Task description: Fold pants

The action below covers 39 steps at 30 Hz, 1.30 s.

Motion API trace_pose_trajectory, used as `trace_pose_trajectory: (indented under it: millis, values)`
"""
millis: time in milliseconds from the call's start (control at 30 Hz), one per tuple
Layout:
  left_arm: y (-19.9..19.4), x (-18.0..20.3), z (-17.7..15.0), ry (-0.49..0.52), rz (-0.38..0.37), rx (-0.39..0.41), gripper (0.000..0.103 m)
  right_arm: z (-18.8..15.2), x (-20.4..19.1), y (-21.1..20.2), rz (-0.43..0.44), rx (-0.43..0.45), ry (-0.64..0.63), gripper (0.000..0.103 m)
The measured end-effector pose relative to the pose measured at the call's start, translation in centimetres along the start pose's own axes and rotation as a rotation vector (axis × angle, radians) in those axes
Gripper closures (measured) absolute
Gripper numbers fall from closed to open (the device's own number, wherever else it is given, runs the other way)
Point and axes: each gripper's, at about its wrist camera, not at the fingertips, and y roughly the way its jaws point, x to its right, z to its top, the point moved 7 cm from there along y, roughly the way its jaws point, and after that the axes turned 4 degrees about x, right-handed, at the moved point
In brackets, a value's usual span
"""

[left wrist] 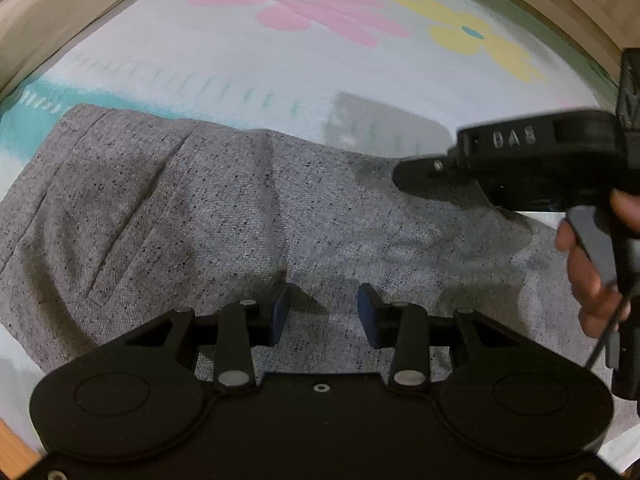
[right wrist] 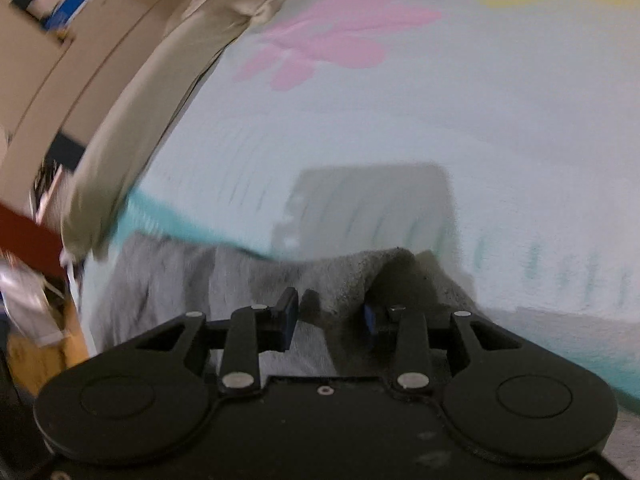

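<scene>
Grey speckled pants (left wrist: 200, 208) lie spread flat on a pale flowered bedsheet (left wrist: 280, 64). My left gripper (left wrist: 323, 312) hovers just over the middle of the cloth, open, with nothing between its blue pads. My right gripper (left wrist: 404, 178), held by a hand (left wrist: 588, 272), reaches in from the right to the pants' far edge. In the right wrist view a raised fold of the pants (right wrist: 344, 276) sits between the jaws of the right gripper (right wrist: 330, 320) and drapes over the right finger. A dark gap shows beside the left pad (right wrist: 290, 320), so the fold looks loose.
A beige pillow or blanket (left wrist: 60, 4) runs along the sheet's far left edge, also in the right wrist view (right wrist: 132, 120). A wooden bed frame (left wrist: 580, 0) borders the far right. Bare bedsheet (right wrist: 400, 120) stretches beyond the pants. Blurred clutter (right wrist: 36, 300) lies off the bed's left.
</scene>
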Motion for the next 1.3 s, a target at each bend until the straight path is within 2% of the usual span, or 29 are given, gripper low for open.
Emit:
trace_pose_trajectory:
  millis: [33,67,100,133,233,300,367,433,500,533,633,800,833,900,967,1033,1067,1167,1300]
  values:
    - [0.0,0.0,0.0,-0.002,-0.001,0.000,0.054,0.1,-0.1,0.0,0.017,0.005,0.025,0.067]
    - [-0.1,0.0,0.0,-0.005,-0.001,0.000,0.054,0.3,-0.4,-0.3,0.026,0.025,0.023,0.076]
    - [-0.1,0.0,-0.1,-0.007,-0.001,0.002,0.054,0.8,-1.1,-0.9,-0.016,0.064,-0.024,0.096]
    - [-0.2,0.1,-0.2,-0.007,0.000,0.005,0.054,1.6,-1.7,-1.2,-0.059,0.094,-0.072,0.096]
    - [-0.2,0.4,-0.5,0.013,0.013,0.012,0.054,1.5,-1.2,-0.6,-0.104,0.069,-0.071,0.097]
    - [-0.3,0.8,-0.6,0.036,0.025,0.013,0.054,1.2,-0.7,-0.2,-0.156,0.052,-0.123,0.097]
    - [-0.4,0.9,-0.7,0.041,0.027,0.009,0.054,1.6,-1.2,-0.5,-0.173,0.077,-0.161,0.096]
    - [-0.5,1.0,-0.7,0.037,0.022,0.005,0.054,2.6,-1.4,-2.5,-0.172,0.137,-0.136,0.096]
    - [-0.7,0.9,-0.7,0.028,0.016,0.003,0.054,3.3,-1.5,-5.2,-0.200,0.250,-0.167,0.084]
    - [-0.7,1.0,-0.6,0.025,0.016,0.001,0.054,3.2,-1.5,-6.3,-0.223,0.276,-0.195,0.084]
    - [-0.8,1.0,-0.6,0.033,0.023,0.004,0.054,1.5,-1.6,-8.5,-0.195,0.236,-0.233,0.084]
    - [-1.3,1.9,-0.6,0.057,0.039,0.016,0.055,-2.8,0.0,-8.3,-0.204,0.079,-0.290,0.087]
    - [-1.2,2.3,-0.6,0.061,0.038,0.017,0.055,-3.2,0.5,-7.8,-0.229,0.057,-0.290,0.087]
    - [-1.1,2.9,-0.4,0.069,0.036,0.011,0.055,-3.5,2.6,-6.9,-0.355,0.036,-0.251,0.092]
    - [-1.1,3.4,-0.3,0.077,0.038,0.014,0.055,-2.9,4.7,-7.0,-0.418,0.061,-0.187,0.103]
    - [-1.1,3.9,0.0,0.091,0.039,0.023,0.055,-2.2,5.4,-8.2,-0.475,0.096,-0.177,0.100]
    - [-1.2,4.3,0.0,0.102,0.037,0.030,0.055,-2.1,5.3,-8.8,-0.485,0.106,-0.189,0.092]
    - [-1.3,5.8,-0.3,0.159,0.037,0.042,0.055,-3.0,4.6,-11.2,-0.435,0.122,-0.201,0.092]
    - [-1.3,7.7,-2.1,0.220,0.023,0.002,0.055,-6.2,5.5,-13.9,-0.428,0.087,-0.170,0.092]
